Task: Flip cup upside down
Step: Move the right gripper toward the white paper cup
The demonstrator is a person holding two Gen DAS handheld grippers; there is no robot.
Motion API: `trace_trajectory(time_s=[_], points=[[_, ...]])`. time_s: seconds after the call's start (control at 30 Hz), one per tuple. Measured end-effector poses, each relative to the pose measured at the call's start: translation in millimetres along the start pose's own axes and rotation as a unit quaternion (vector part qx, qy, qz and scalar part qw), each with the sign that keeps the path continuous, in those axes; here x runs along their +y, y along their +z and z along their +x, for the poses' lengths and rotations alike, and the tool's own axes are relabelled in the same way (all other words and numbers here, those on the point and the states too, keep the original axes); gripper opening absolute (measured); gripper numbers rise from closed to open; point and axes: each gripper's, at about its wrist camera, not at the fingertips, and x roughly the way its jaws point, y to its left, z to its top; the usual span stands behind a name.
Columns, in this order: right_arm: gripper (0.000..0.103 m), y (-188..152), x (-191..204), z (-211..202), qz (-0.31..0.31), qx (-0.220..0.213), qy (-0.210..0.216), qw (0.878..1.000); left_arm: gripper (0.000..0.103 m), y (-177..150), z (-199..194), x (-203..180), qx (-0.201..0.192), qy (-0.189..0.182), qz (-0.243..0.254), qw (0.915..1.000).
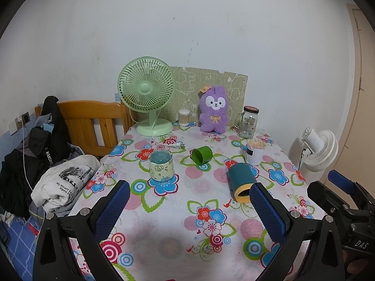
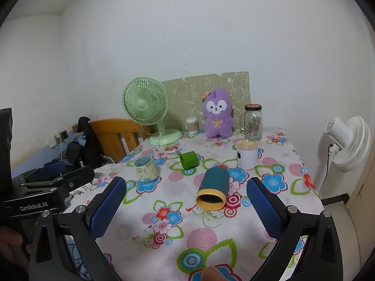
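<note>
A teal cup with a yellow rim [image 1: 240,182] [image 2: 213,188] lies on its side on the floral tablecloth, mouth toward me. A small green cup [image 1: 201,155] [image 2: 188,160] lies on its side further back. My left gripper [image 1: 189,194] is open and empty above the near table, the teal cup just beyond its right finger [image 1: 267,213]. My right gripper [image 2: 185,192] is open and empty, with the teal cup lying between and just beyond its fingers. The right gripper also shows at the right edge of the left wrist view [image 1: 342,194].
A roll in patterned wrap [image 1: 161,166] stands at left. A white cup of sticks [image 1: 255,151], glass jar [image 1: 249,121], purple plush [image 1: 213,109], cotton swab box [image 1: 184,117] and green fan [image 1: 147,93] stand at the back. Clothes [image 1: 63,182] lie left; a white fan [image 1: 318,149] stands right.
</note>
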Motion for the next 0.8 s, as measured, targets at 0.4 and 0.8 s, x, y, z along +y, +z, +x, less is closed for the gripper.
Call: trace_trajectory(time_s=[0.4,0.8], points=[[0.103,-4,-17,30,-0.001,0.023,-0.013,1.000,0.103,-1,30,1,0.028,-0.004,0.007,0.9996],[0.103,23,-90,122,0.007,0.068,-0.035,0.997,0.103,16,105,-19,0.065,-0.034,0.065,0.9952]])
